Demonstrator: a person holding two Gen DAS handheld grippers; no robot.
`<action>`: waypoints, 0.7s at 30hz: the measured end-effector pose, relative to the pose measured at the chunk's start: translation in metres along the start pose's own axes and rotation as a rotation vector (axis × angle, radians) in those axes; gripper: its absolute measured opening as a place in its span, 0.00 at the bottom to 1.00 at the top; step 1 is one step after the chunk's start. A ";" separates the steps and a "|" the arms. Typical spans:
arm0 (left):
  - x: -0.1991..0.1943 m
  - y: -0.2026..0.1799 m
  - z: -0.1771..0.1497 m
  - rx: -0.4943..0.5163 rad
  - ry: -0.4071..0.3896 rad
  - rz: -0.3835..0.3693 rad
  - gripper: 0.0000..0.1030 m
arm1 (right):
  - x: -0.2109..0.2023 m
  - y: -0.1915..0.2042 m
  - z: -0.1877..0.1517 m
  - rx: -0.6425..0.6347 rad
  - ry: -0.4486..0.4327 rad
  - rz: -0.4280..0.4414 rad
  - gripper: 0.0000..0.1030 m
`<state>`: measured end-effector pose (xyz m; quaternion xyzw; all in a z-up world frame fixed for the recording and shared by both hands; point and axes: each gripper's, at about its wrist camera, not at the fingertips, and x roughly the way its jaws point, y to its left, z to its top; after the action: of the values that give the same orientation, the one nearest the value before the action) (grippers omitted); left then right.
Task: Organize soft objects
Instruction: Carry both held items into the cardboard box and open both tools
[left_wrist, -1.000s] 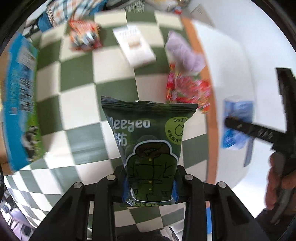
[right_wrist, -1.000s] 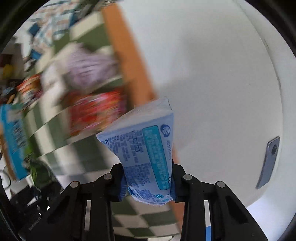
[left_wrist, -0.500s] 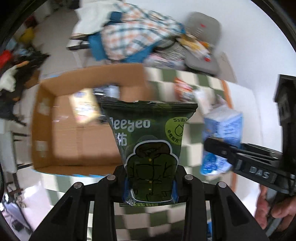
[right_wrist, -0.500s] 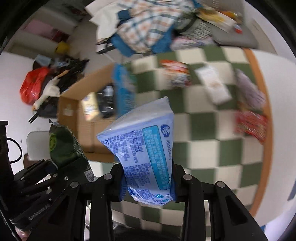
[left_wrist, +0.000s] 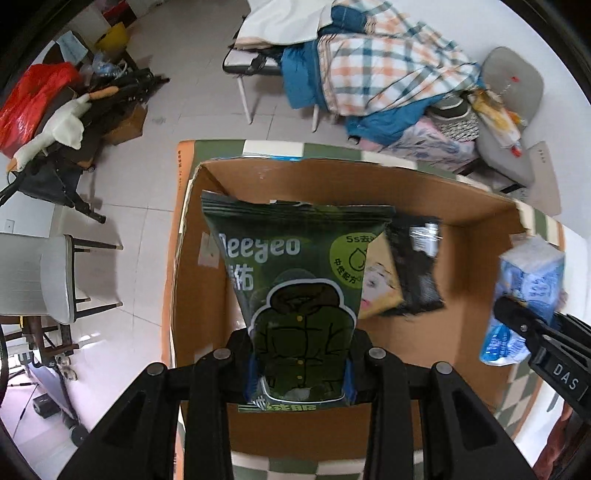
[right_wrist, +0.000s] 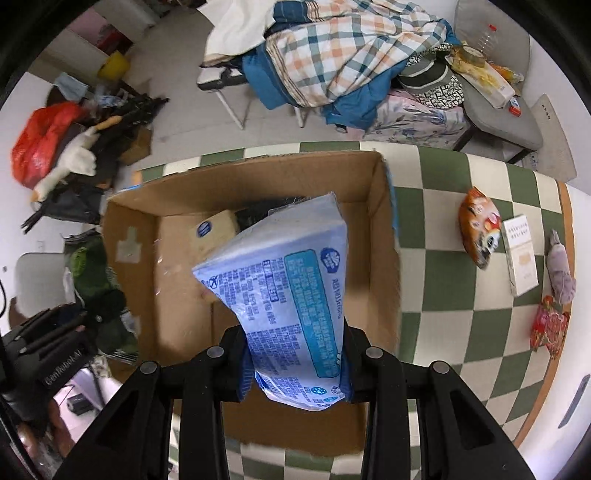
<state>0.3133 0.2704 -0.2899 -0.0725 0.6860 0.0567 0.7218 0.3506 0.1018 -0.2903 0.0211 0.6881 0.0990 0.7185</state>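
My left gripper (left_wrist: 299, 373) is shut on a dark green wipes pack (left_wrist: 295, 288) and holds it above the open cardboard box (left_wrist: 476, 218). My right gripper (right_wrist: 295, 373) is shut on a light blue tissue pack (right_wrist: 288, 295), also above the box (right_wrist: 388, 258). The blue pack shows at the right of the left wrist view (left_wrist: 524, 291). Inside the box lie a yellow pack (left_wrist: 376, 284) and a black pack (left_wrist: 417, 273).
The box stands on a green and white checked table (right_wrist: 461, 221). On the table to the right lie an orange snack bag (right_wrist: 480, 230), a white box (right_wrist: 521, 254), a grey plush (right_wrist: 559, 273) and a red packet (right_wrist: 548, 325). Chairs and piled clothes stand beyond.
Both grippers have swung from the table's right side over to the cardboard box, each still holding its pack. The box now lies right below both.
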 end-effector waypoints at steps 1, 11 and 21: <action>0.008 0.002 0.005 0.002 0.011 0.002 0.30 | 0.008 0.003 0.006 0.007 0.005 -0.021 0.36; 0.052 0.016 0.041 -0.007 0.100 -0.003 0.32 | 0.051 0.000 0.036 0.037 0.004 -0.126 0.48; 0.038 0.026 0.044 -0.054 0.098 -0.054 0.54 | 0.046 -0.007 0.040 0.060 -0.008 -0.115 0.72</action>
<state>0.3538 0.3036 -0.3266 -0.1129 0.7164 0.0523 0.6865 0.3925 0.1075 -0.3349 0.0033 0.6878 0.0367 0.7249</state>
